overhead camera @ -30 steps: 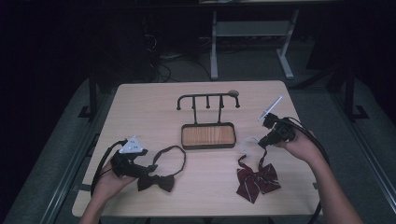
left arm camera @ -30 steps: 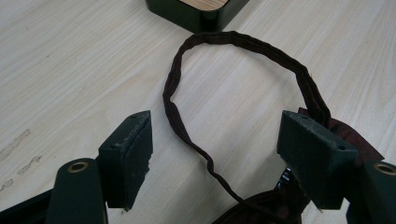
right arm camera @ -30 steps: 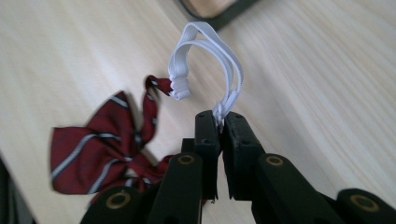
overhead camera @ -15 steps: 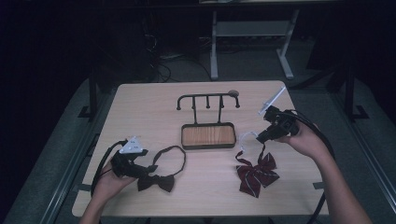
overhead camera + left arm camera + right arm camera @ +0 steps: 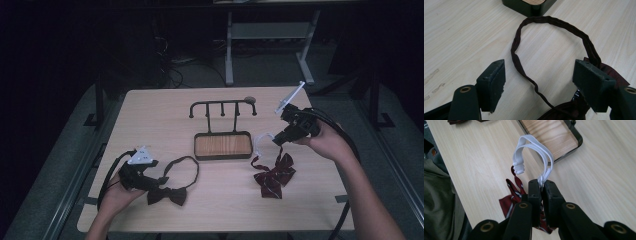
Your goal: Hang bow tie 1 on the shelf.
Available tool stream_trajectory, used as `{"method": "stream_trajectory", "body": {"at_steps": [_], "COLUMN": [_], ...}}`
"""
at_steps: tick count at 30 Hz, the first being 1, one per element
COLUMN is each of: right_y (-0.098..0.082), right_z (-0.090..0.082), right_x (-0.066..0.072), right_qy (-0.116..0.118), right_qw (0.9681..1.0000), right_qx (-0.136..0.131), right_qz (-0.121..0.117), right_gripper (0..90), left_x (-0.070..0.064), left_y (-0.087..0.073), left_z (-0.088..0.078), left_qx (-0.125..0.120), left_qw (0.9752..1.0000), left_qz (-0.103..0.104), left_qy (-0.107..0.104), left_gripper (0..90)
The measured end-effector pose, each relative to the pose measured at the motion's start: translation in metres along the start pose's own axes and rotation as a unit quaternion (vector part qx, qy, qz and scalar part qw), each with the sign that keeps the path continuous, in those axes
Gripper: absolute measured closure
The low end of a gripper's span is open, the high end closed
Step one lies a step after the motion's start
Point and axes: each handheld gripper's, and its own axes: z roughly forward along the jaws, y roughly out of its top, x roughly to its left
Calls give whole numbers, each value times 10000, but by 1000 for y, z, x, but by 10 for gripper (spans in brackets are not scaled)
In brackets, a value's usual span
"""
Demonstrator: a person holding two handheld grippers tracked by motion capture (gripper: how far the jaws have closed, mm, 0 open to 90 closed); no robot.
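Bow ties, two of them, flank the hook stand (image 5: 222,131) on the table (image 5: 150,110). At the left, the dark bow tie (image 5: 167,194) lies flat near the table's front edge, its neck band (image 5: 554,22) curving in a loop toward the stand's wooden base; the left gripper (image 5: 150,181) sits low over it with its jaws standing wide apart, the knot end between them and nothing pinched. At the right, the red striped bow tie (image 5: 272,175) hangs partly lifted, bow touching the table, from its white elastic strap (image 5: 534,150), on which the right gripper (image 5: 276,142) is clamped. The stand's hooks lie up and to the left of that gripper, which is nearer them. The right gripper view shows the strap as an open loop above the pinch with its white clasp; in the high view it is a pale blur
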Motion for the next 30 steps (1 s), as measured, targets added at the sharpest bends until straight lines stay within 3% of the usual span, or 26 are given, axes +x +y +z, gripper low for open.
{"method": "stream_trajectory", "body": {"at_steps": [15,30], "right_y": [27,53], "right_z": [-12,-22], "right_x": [-7,-19], "right_qy": [-150,-286], "right_qw": [9999,9995], "right_qx": [6,-14], "right_qz": [-30,90], "right_gripper": [846,846], "left_x": [-1,-1], "left_y": [1,1], "left_z": [1,0], "left_qx": [1,21], "left_qw": [10000,10000], "left_qz": [27,34], "left_qy": [34,4], "left_gripper": [269,269]}}
